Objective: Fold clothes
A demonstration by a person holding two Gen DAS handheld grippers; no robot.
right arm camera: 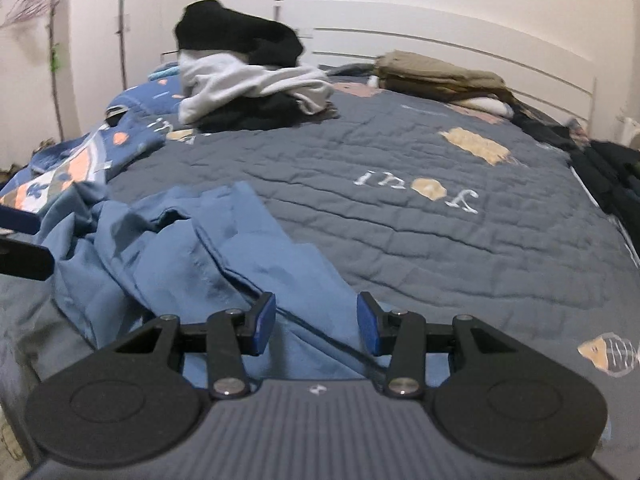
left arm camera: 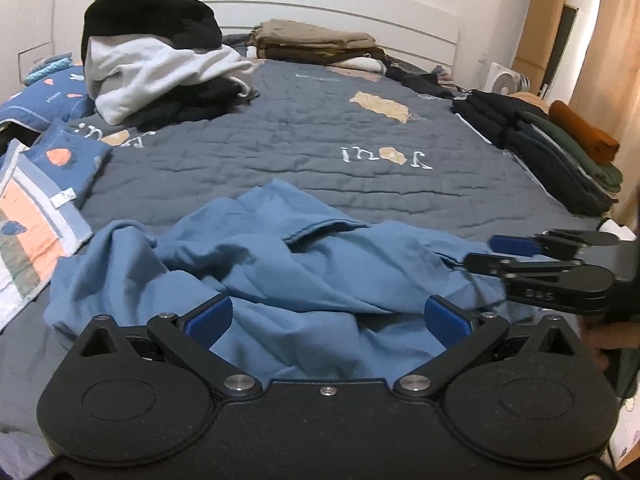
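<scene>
Left gripper (left arm camera: pixel 326 318) released, right gripper (right arm camera: pixel 316 324) released, both over crumpled blue shirt (left arm camera: pixel 256 264) at near edge of grey quilted bed (left arm camera: pixel 304 140). Unfolded pile (left arm camera: pixel 156 60) and folded stacks (left arm camera: pixel 560 148) beyond shirt; white headboard (left arm camera: pixel 360 20) behind.

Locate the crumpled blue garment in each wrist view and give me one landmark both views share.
Left wrist: the blue garment fills the lower centre, just ahead of the open left gripper.
Right wrist: it lies lower left to centre, reaching between the open right gripper fingers.
Shared landmark: the white embroidered lettering on the quilt.
</scene>
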